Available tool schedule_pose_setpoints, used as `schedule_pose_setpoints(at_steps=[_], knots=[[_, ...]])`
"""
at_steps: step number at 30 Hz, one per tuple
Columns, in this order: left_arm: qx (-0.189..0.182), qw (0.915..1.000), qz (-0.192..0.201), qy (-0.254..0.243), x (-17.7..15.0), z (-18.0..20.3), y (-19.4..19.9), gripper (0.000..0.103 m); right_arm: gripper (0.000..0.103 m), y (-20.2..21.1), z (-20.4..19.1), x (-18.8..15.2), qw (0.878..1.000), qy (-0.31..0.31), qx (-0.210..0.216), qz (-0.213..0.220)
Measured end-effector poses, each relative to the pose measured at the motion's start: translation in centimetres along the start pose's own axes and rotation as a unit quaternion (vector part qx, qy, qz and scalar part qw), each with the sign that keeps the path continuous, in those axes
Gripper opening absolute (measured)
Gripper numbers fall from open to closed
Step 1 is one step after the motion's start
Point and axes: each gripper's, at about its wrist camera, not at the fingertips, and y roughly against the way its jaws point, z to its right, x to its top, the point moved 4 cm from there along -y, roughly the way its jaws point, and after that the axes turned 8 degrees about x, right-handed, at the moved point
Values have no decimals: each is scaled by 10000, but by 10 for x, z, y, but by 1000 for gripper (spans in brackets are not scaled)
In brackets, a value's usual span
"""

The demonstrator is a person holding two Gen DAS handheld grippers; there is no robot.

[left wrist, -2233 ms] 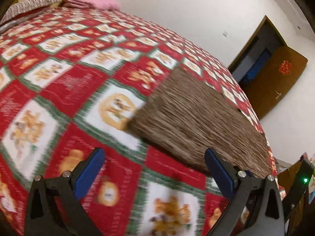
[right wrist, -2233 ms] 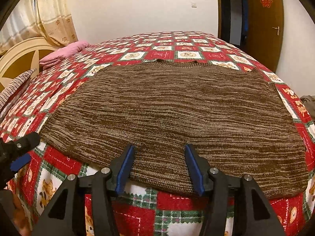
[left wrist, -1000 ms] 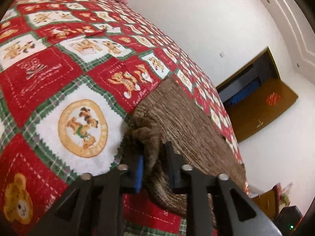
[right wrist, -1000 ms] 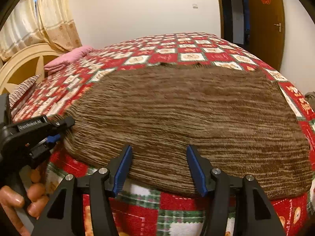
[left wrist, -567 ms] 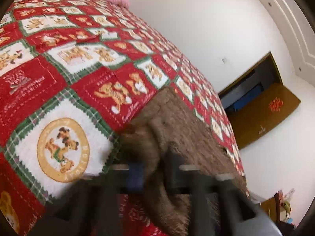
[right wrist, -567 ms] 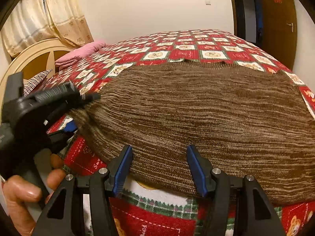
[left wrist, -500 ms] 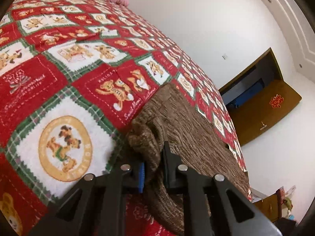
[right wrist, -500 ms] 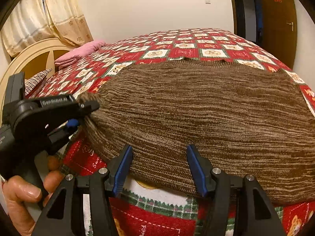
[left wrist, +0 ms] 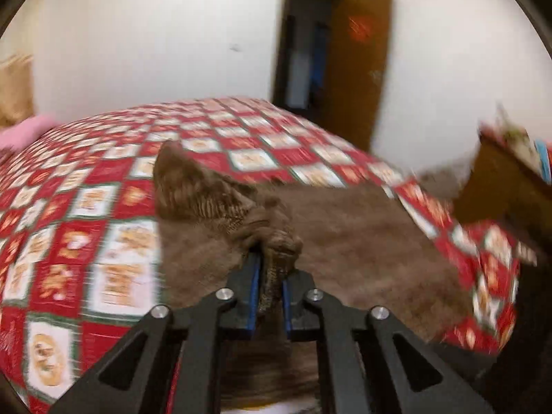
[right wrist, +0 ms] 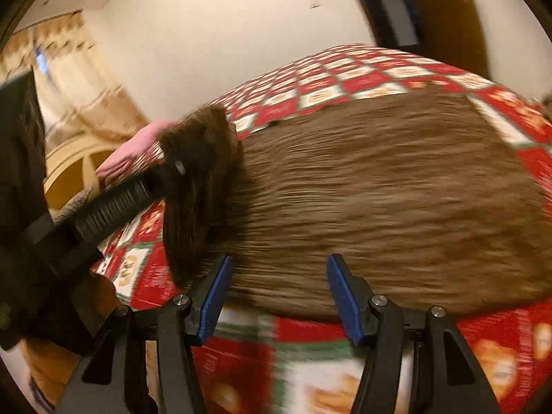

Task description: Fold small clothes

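Note:
A brown knit sweater (right wrist: 379,186) lies spread on the red checked bedspread (right wrist: 345,79). My left gripper (left wrist: 270,262) is shut on the sweater's left edge (left wrist: 276,245) and holds that part lifted above the rest of the garment (left wrist: 362,241). In the right wrist view the left gripper (right wrist: 179,169) shows at the left with the raised brown flap (right wrist: 203,158) hanging from it. My right gripper (right wrist: 276,276) is open and empty, its blue pads just over the sweater's near hem.
A pink pillow (right wrist: 134,145) and a cream headboard (right wrist: 69,169) lie at the bed's far left. A brown door (left wrist: 358,69) stands open beside a dark doorway (left wrist: 303,58). A wooden cabinet (left wrist: 510,186) stands at the right of the bed.
My left gripper closed on the sweater's left edge, lifted it and swung it rightward over the garment. My right gripper stayed open near the hem.

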Motion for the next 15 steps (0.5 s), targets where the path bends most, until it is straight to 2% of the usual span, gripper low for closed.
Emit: schedule_pose_setpoints(at_steps=[1,3,9,12,15], knots=[[-52,9999,-145,-71,-5,4,-7,7,59,7,6,-1,10000,-74,-15,31],[-268,9984,-466,152,-15,6,-17,7,59,18,16,-1,9997,-22,-254,-25],[-274,9983,-406,304,-21,-15,-5,11,59,25,15,7,9987,366,-258,-262],[-310,9971,-492,490,-23,-26,-8,15,59,35,16,21,9993,339,-6,-174],[-397,9958,-548,614,-24,-28,-13,15,59,46,25,35,9996,-65,283,-17]])
